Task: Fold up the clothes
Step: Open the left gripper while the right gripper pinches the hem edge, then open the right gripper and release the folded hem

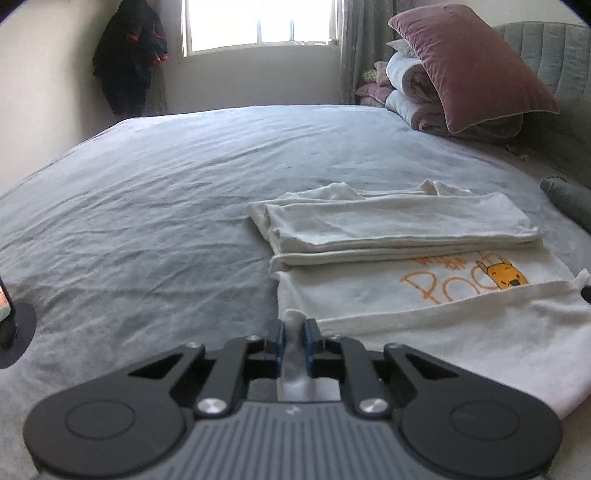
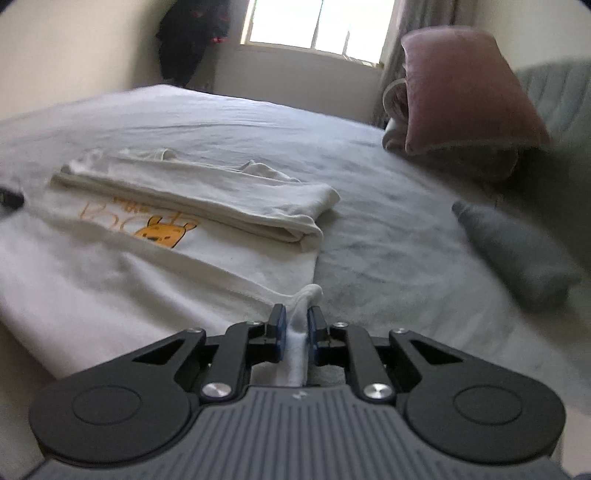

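A white T-shirt with an orange bear print lies partly folded on the grey bed sheet. Its far part is folded over into a thick band. My left gripper is shut on the shirt's near left corner, with white cloth pinched between the blue pads. In the right wrist view the same shirt spreads to the left, and my right gripper is shut on its near right corner, a white fold standing up between the pads. The bear print shows below the folded band.
A pink pillow leans on rolled bedding by the grey headboard. A grey folded item lies on the bed to the right. Dark clothes hang in the far corner beside a window.
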### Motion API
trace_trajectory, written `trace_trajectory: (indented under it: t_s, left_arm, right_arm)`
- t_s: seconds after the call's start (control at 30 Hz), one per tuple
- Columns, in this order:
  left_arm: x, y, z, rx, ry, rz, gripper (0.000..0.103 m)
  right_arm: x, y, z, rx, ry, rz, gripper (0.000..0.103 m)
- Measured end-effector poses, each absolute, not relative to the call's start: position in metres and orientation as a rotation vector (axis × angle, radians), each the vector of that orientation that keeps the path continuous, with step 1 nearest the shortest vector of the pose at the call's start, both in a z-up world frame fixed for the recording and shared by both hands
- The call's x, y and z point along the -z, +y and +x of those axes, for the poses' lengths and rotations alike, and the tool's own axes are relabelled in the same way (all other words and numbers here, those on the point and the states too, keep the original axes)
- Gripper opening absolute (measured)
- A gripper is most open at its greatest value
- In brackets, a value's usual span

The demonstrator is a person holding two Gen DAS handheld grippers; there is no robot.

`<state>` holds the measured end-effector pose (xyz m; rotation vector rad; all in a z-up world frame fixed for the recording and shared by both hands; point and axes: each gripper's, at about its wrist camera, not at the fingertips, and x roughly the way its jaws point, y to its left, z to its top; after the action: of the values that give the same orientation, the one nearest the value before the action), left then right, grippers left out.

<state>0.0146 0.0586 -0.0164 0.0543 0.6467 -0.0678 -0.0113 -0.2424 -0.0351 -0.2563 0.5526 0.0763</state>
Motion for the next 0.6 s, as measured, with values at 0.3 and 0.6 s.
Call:
trace_trajectory:
  t_s: [0.3, 0.6]
  left_arm:
    - [0.015, 0.055, 0.006, 0.065, 0.61, 0.075, 0.007]
    - [0.009, 0.059, 0.001, 0.066, 0.577, 0.041, 0.007]
  right_arm:
    - [0.036, -0.229, -0.022, -0.055, 0.461, -0.417, 0.006]
    - [0.034, -0.226, -0.023, -0.042, 0.444, -0.421, 0.006]
